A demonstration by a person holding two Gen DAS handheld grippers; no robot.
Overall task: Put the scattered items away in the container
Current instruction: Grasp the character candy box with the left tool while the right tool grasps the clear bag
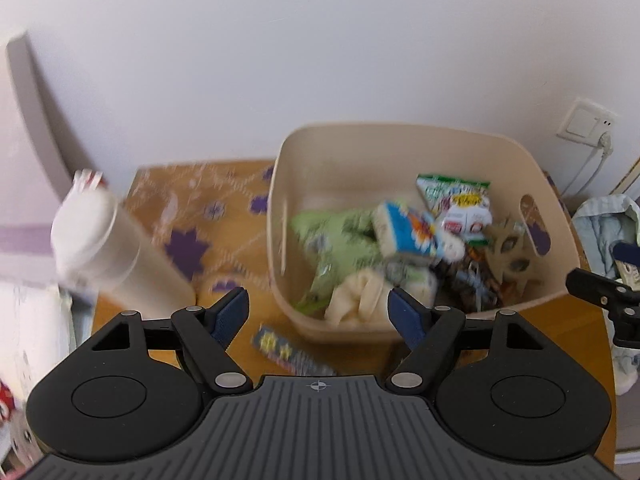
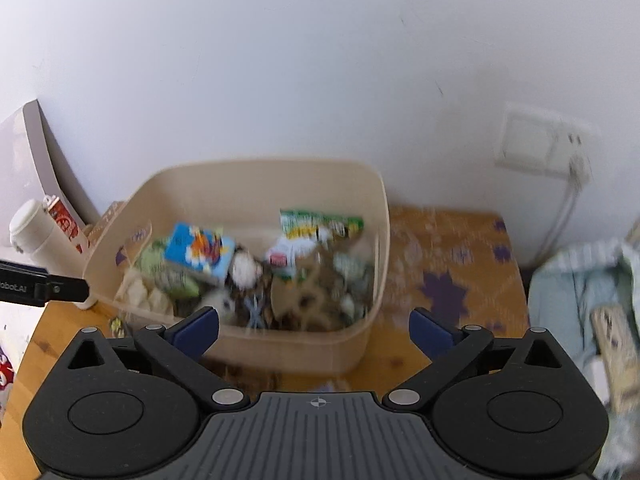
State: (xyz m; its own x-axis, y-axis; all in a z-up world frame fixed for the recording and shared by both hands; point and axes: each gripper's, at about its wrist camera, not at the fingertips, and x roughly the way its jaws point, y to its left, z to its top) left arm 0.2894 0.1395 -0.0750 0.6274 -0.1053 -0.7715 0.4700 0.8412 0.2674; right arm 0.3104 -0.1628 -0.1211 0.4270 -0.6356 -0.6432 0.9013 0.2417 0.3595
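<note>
A beige tub (image 1: 404, 136) (image 2: 256, 172) stands on the wooden table against the wall, holding several snack packets, among them a blue box (image 1: 408, 232) (image 2: 200, 250), a green packet (image 1: 452, 192) (image 2: 320, 222) and a pale green pouch (image 1: 336, 236). My left gripper (image 1: 318, 312) hangs open before the tub's near left corner, nothing between its blue pads. A small patterned packet (image 1: 288, 350) lies on the table just below it. My right gripper (image 2: 314, 330) stands wide open over the tub's near wall, empty. The right gripper's finger shows at the edge of the left wrist view (image 1: 600, 292).
A white cylindrical bottle (image 1: 108, 252) (image 2: 30, 232) stands left of the tub, with a red-and-white tube (image 2: 66, 224) behind it. An orange patterned cloth (image 1: 208, 208) (image 2: 448, 256) covers the table's back. A wall socket (image 1: 586, 124) with a cable and bundled fabric (image 2: 580, 292) lie to the right.
</note>
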